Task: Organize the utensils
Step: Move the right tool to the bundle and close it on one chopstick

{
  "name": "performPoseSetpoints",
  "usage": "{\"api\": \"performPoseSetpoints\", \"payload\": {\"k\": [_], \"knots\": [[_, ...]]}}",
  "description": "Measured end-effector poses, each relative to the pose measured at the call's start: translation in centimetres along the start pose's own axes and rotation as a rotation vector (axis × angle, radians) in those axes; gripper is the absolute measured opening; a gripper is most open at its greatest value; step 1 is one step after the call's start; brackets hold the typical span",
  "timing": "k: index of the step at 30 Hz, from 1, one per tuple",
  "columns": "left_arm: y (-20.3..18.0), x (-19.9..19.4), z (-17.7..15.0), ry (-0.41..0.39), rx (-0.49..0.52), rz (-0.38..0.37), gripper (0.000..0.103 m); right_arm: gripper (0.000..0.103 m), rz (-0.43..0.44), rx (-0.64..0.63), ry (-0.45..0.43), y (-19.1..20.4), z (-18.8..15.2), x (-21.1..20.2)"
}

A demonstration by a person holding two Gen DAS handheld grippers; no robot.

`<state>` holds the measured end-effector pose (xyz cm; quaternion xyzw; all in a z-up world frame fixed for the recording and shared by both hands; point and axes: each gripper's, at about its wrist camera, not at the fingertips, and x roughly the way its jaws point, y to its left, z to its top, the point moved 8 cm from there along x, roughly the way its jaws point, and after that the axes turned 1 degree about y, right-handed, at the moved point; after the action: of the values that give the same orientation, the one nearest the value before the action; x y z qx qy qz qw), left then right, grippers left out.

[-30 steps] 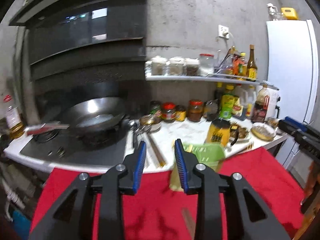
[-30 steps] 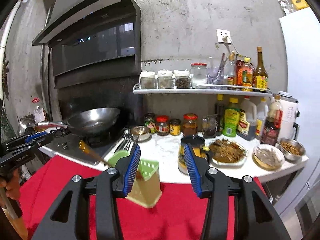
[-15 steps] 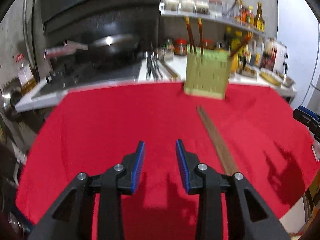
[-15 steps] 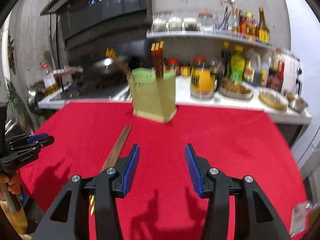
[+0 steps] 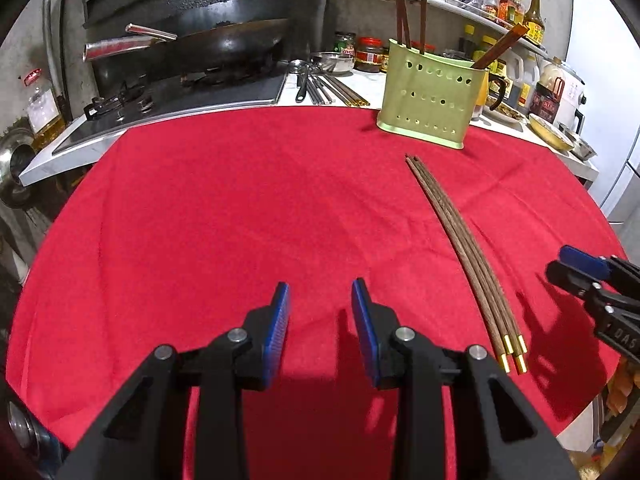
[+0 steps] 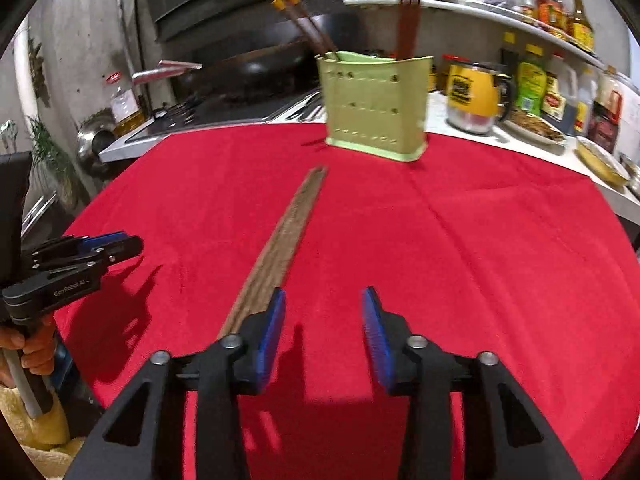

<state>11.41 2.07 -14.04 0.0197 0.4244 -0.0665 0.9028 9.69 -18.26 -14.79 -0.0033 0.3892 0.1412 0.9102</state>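
A bundle of dark wooden chopsticks (image 5: pixel 456 236) with gold ends lies on the red cloth (image 5: pixel 240 208), pointing toward a pale green perforated utensil holder (image 5: pixel 430 98) that has several chopsticks standing in it. My left gripper (image 5: pixel 320 316) is open and empty over the cloth, left of the chopsticks. My right gripper (image 6: pixel 324 324) is open and empty, its left finger just right of the chopsticks (image 6: pixel 280 248); it also shows at the right edge of the left wrist view (image 5: pixel 580 272). The holder (image 6: pixel 376 104) stands at the cloth's far edge.
Behind the cloth runs a white counter with a wok (image 5: pixel 224 44) on a gas hob, loose metal utensils (image 5: pixel 320 84), a yellow mug (image 6: pixel 472 96), jars, sauce bottles and food dishes. A shelf with jars hangs above. The left gripper shows in the right wrist view (image 6: pixel 80 256).
Both grippers have tilted down and pulled back from the counter, so the red cloth and the lying chopsticks now fill the views. Both jaws stay open and empty.
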Motion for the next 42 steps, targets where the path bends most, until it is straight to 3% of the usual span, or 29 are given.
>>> {"api": "performPoseSetpoints", "payload": {"k": [4, 12, 17, 20, 22, 23, 29, 36, 42], "knots": [[0.2, 0.5, 0.3, 0.005, -0.008, -0.003, 0.031, 0.026, 0.028, -0.024, 0.034, 1.4, 0.2, 1.6], [0.4, 1.1, 0.5, 0.012, -0.013, -0.017, 0.031, 0.024, 0.042, -0.022, 0.097, 2.1, 0.3, 4.5], [0.1, 1.5, 0.6, 0.02, -0.013, -0.026, 0.031, 0.024, -0.053, -0.032, 0.093, 0.8, 0.7, 4.5], [-0.3, 1.6, 0.5, 0.027, -0.007, -0.042, 0.031, 0.023, -0.06, -0.031, 0.094, 0.2, 0.5, 4.4], [-0.8, 1.7, 0.5, 0.03, -0.001, -0.06, 0.031, 0.007, -0.061, -0.043, 0.091, 0.0, 0.4, 4.2], [-1.2, 1.7, 0.5, 0.033, 0.001, -0.075, 0.031, 0.005, -0.06, -0.043, 0.091, -0.1, 0.3, 4.2], [-3.1, 1.6, 0.7, 0.035, 0.031, -0.096, 0.031, 0.009, -0.008, -0.008, 0.079, -0.9, 0.1, 3.7], [-4.0, 1.3, 1.0, 0.035, 0.037, -0.099, 0.031, 0.009, -0.006, -0.036, 0.099, -0.7, 0.3, 4.6], [-5.1, 1.4, 1.0, 0.039, 0.048, -0.114, 0.031, 0.007, -0.075, 0.021, 0.091, -3.3, -0.2, 3.7]]}}
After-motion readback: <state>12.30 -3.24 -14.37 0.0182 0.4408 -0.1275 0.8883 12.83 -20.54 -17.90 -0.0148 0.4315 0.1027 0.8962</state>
